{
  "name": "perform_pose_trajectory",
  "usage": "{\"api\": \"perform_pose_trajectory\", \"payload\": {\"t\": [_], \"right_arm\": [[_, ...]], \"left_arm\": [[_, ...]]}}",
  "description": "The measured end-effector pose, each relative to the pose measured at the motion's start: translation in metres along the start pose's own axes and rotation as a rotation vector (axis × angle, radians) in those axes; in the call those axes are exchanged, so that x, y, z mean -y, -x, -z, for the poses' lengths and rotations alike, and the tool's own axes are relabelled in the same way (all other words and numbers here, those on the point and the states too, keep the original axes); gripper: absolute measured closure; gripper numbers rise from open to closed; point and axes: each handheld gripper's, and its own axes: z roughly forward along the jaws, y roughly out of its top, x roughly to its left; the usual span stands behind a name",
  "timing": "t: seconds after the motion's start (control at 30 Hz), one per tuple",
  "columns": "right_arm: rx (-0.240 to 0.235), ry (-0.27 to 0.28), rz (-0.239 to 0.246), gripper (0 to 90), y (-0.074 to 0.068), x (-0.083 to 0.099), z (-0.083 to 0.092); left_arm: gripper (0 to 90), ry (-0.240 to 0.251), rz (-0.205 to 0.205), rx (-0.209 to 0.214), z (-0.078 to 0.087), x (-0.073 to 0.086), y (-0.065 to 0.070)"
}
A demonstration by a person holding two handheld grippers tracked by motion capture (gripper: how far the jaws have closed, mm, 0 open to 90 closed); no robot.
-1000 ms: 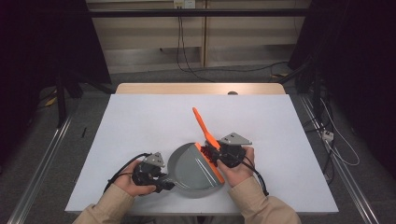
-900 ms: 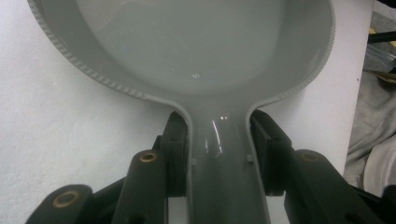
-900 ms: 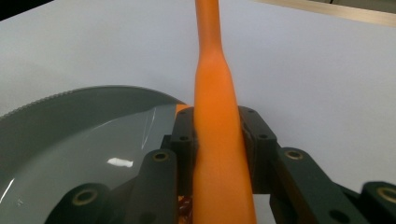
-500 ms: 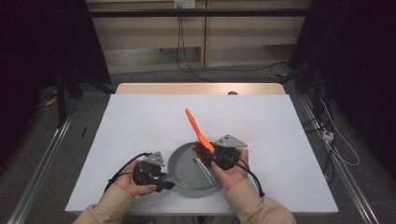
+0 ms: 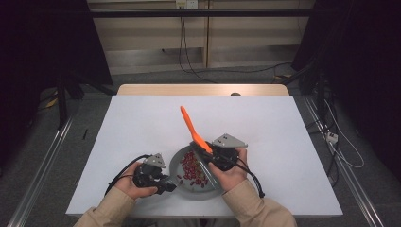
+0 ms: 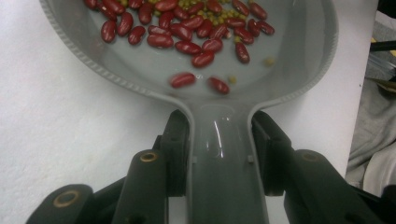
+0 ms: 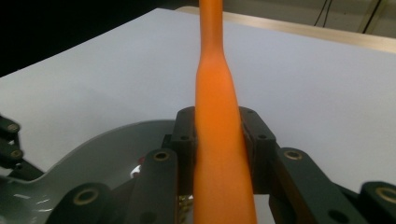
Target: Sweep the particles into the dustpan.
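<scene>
Two clamped grippers at the near table edge — one on a pan handle, one on an orange utensil.

The left gripper (image 5: pixel 163 185) has its jaws closed on the handle of the grey pan (image 6: pixel 303 70), whose long axis runs straight ahead of the jaws to the round bowl; red beans (image 6: pixel 187 35) and small green ones lie just beyond the handle's root. Just across the bowl, the right gripper (image 5: pixel 208 153) is clamped on the orange utensil (image 5: pixel 191 127), whose handle points up and away from the jaws, tilted toward the far left. Beyond both, the white table (image 5: pixel 283 123) lies open — wide room ahead and to either side, with little room behind the hands.
</scene>
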Motion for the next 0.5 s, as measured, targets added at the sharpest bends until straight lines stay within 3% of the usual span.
{"api": "perform_pose_trajectory", "payload": {"t": [0.07,0.1,0.13,0.27,0.5], "right_arm": [[0.013,0.019,-0.006,71.3,0.008,-0.005,0.001],[0.025,0.02,-0.003,71.3,0.011,-0.007,0.001],[0.035,0.023,-0.002,71.3,0.015,-0.009,0.0],[0.067,0.033,-0.003,71.4,0.028,-0.012,-0.005],[0.096,0.008,0.012,71.4,0.036,-0.007,-0.021]], "left_arm": [[62.8,-0.009,0.003,-0.018,0.001,0.0,0.0],[62.8,0.006,0.016,0.002,0.001,0.001,0.0],[62.8,-0.011,0.005,-0.019,0.003,0.001,-0.001],[62.8,-0.004,0.028,-0.018,0.006,0.004,-0.002],[62.7,-0.012,0.048,-0.018,0.016,0.016,-0.007]]}}
